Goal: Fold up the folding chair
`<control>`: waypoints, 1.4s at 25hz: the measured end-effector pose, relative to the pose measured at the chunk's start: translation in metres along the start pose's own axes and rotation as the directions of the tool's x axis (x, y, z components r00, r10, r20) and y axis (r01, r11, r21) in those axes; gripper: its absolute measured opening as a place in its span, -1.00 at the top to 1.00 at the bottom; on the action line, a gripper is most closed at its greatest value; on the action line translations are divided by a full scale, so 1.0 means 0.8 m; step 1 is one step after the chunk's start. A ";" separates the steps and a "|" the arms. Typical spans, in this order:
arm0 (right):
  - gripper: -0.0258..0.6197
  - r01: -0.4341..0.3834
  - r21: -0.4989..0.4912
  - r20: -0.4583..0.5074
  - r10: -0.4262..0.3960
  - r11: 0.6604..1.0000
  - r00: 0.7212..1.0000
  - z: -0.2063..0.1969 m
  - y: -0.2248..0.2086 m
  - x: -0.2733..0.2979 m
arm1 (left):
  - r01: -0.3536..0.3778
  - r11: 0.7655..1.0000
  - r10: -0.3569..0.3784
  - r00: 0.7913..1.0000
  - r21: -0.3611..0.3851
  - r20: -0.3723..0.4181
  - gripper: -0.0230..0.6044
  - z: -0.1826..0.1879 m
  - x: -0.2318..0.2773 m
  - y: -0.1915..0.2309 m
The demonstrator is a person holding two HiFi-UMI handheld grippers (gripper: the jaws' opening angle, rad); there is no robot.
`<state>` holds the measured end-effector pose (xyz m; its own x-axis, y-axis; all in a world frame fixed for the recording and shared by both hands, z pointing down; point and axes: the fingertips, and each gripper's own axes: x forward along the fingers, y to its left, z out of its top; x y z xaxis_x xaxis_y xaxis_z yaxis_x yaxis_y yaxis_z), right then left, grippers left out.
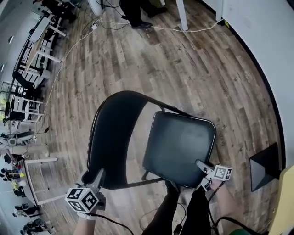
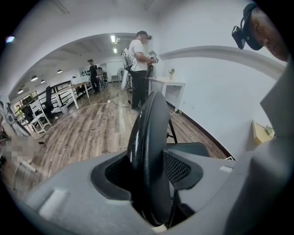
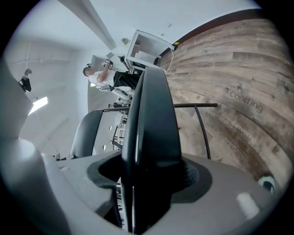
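A black folding chair stands on the wood floor just in front of me. Its curved backrest (image 1: pixel 115 137) is at the left and its padded seat (image 1: pixel 179 147) at the right, tipped up on edge. My left gripper (image 1: pixel 98 176) is shut on the backrest's near rim, and in the left gripper view the backrest (image 2: pixel 147 137) runs upright between the pads of the left gripper (image 2: pixel 149 183). My right gripper (image 1: pixel 202 166) is shut on the seat's near corner. In the right gripper view the seat (image 3: pixel 154 114) fills the gap of the right gripper (image 3: pixel 147 179).
A person (image 1: pixel 135 13) stands at the far end beside a white table leg (image 1: pixel 182 16), with a cable (image 1: pixel 151 28) across the floor. Desks and chairs (image 1: pixel 36 41) line the left. A white wall and a black floor object (image 1: pixel 266 167) are at the right. My legs (image 1: pixel 179 211) are below the chair.
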<state>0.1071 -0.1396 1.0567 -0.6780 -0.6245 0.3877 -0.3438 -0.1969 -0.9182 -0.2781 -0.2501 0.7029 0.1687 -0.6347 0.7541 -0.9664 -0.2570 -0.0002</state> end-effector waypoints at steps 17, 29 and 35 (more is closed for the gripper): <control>0.21 0.231 -0.066 -0.019 -0.233 0.971 0.972 -0.032 0.244 0.059 | 0.070 0.997 -0.067 0.989 -0.017 0.132 0.38 0.080 -0.110 0.011; 0.22 0.463 -0.143 0.000 -0.468 0.875 0.884 -0.058 0.363 0.112 | 0.064 0.997 -0.072 0.979 0.052 0.190 0.42 0.106 -0.171 -0.014; 0.22 0.432 -0.136 -0.001 -0.436 0.891 0.900 -0.062 0.424 0.145 | 0.062 0.994 -0.080 0.968 0.086 0.238 0.46 0.122 -0.191 -0.051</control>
<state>-0.1203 -0.2412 0.7941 -0.4605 -0.4754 0.7496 -0.6881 -0.3423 -0.6398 -0.2458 -0.2138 0.5234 0.2872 -0.7672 0.5735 -0.9340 -0.3571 -0.0101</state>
